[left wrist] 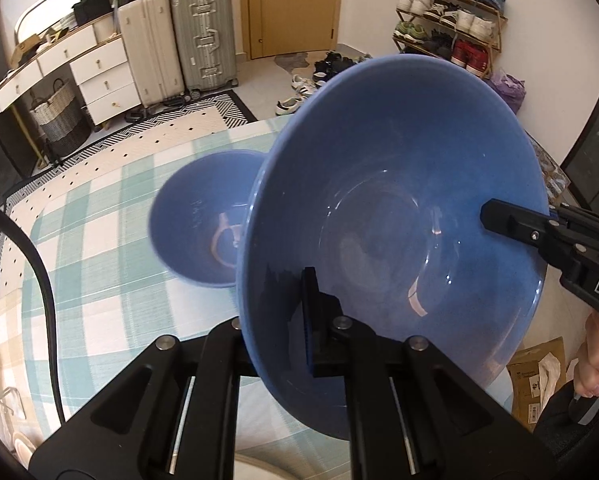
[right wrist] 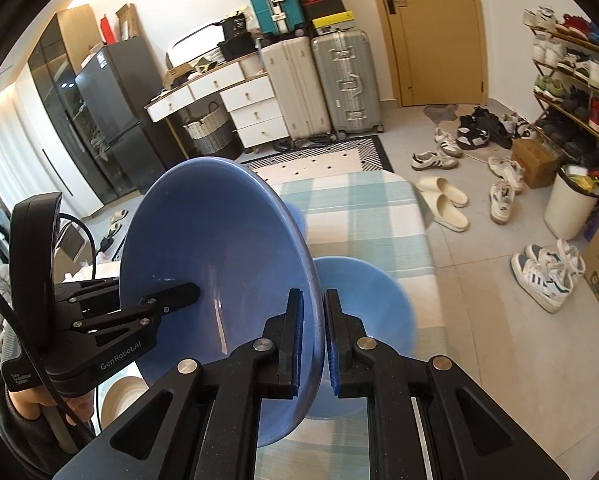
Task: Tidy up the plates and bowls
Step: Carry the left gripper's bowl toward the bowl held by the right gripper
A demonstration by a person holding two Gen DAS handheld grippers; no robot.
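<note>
Right hand-held gripper [right wrist: 314,340] clamps the tilted blue bowl's [right wrist: 219,248] rim; left hand-held gripper [right wrist: 195,292] grips its opposite rim. Second bowl [right wrist: 371,300] sits beyond on checked bench [right wrist: 359,208].

L gripper [left wrist: 275,320] + R gripper [right wrist: 313,336]: both angled down, fingers clamped on bowl rim.

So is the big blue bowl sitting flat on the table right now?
No, the big blue bowl is tilted on edge above the table, its rim pinched by both the left hand-held gripper and right hand-held gripper.

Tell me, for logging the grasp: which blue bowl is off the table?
The large blue bowl, tilted, clamped at its rim by both tongs; the smaller one sits on the checked cloth.
</note>
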